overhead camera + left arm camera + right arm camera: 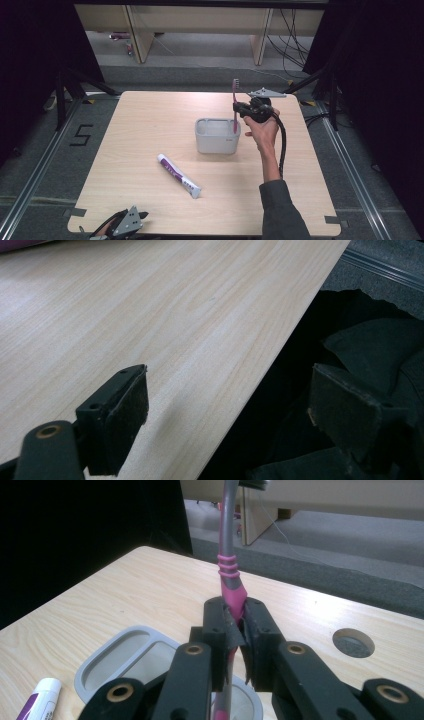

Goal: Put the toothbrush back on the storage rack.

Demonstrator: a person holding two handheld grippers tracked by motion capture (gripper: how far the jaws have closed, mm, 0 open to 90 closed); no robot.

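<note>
A pink and grey toothbrush [235, 102] stands upright, bristles up, its lower end inside the right compartment of a grey holder [217, 136] in the middle of the table. My right gripper [238, 108] is shut on the toothbrush [232, 587] handle, just above the holder [107, 667]. A white and purple toothpaste tube [179, 175] lies on the table in front of the holder, its cap end seen as the tube [41, 696] in the right gripper view. My left gripper [142, 215] rests at the table's near left edge, and in its own view the left gripper [227, 407] stands open with nothing between its jaws.
The light wooden table [150, 125] has a round cable hole [353, 642] near its far right corner. Dark fabric [370, 355] hangs beyond the table edge by the left gripper. Metal stand legs [67, 87] and cables stand on the floor around the table.
</note>
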